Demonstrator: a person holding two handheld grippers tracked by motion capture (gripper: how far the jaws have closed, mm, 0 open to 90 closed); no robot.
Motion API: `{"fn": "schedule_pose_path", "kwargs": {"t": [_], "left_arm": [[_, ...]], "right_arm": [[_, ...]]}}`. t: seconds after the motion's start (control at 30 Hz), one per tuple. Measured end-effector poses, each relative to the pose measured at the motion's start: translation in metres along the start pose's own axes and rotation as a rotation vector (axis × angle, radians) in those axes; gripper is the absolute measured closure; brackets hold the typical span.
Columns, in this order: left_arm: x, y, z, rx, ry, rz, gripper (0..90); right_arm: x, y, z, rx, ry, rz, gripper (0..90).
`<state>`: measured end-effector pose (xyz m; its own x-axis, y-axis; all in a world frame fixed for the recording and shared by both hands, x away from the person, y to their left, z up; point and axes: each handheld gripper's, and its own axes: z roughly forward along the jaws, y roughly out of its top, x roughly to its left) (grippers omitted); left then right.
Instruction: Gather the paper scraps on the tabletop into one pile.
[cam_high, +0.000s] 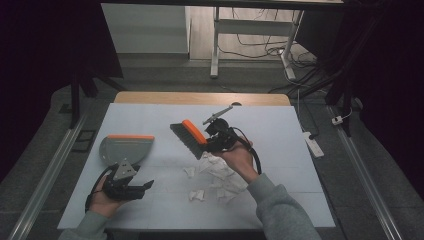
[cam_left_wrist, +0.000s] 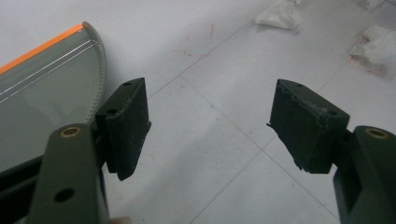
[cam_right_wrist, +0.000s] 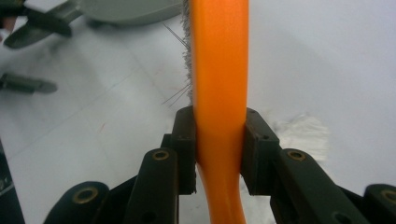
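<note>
An orange-backed hand brush (cam_high: 189, 136) with grey bristles hangs above the white table, tilted, over several crumpled paper scraps (cam_high: 216, 172). My right gripper (cam_high: 212, 140) is shut on the brush's orange handle (cam_right_wrist: 218, 116), both pads pressed to its sides. A grey dustpan (cam_high: 125, 148) with an orange front edge lies at the table's left. Just in front of it, my left gripper (cam_high: 145, 187) rests low and open, with nothing between its jaws. In the left gripper view the dustpan's rim (cam_left_wrist: 99, 70) sits left of the open left gripper (cam_left_wrist: 210, 123).
The white tabletop (cam_high: 280, 130) ends in a wooden strip at the far side. More paper scraps (cam_left_wrist: 378, 44) lie ahead of the left jaws. Beyond the table stand a desk frame (cam_high: 216, 45) and loose cables on the floor; a power strip (cam_high: 314, 144) lies to the right.
</note>
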<state>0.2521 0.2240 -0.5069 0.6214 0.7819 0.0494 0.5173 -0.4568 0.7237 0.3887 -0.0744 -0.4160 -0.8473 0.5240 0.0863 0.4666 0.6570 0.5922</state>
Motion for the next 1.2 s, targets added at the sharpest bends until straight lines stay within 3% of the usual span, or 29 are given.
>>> {"fn": "schedule_pose_path", "kwargs": {"t": [0.17, 0.37, 0.57, 0.73, 0.83, 1.07, 1.2], "left_arm": [[0.003, -0.001, -0.002, -0.016, 0.004, -0.021, 29.3], [0.005, -0.002, -0.004, -0.024, 0.009, -0.031, 29.6], [0.004, -0.002, -0.003, -0.020, 0.008, -0.026, 29.5], [0.005, -0.003, -0.003, -0.018, 0.006, -0.026, 29.5], [0.004, -0.003, -0.003, -0.014, 0.007, -0.022, 29.5], [0.004, -0.002, -0.002, -0.012, 0.010, -0.021, 29.5], [0.003, -0.002, 0.000, 0.001, 0.010, -0.012, 29.3]], "right_arm": [[0.021, -0.006, 0.011, 0.040, 0.038, -0.042, 69.9], [0.038, -0.010, 0.035, 0.077, 0.105, -0.044, 69.9], [0.047, -0.011, 0.057, 0.108, 0.098, -0.047, 69.9], [0.039, -0.015, 0.061, 0.128, 0.078, -0.009, 69.9], [0.031, -0.020, 0.057, 0.148, 0.026, -0.011, 69.9], [0.002, -0.034, 0.034, 0.131, -0.067, 0.050, 69.9], [-0.007, -0.036, 0.020, 0.082, -0.053, 0.081, 69.9]]}}
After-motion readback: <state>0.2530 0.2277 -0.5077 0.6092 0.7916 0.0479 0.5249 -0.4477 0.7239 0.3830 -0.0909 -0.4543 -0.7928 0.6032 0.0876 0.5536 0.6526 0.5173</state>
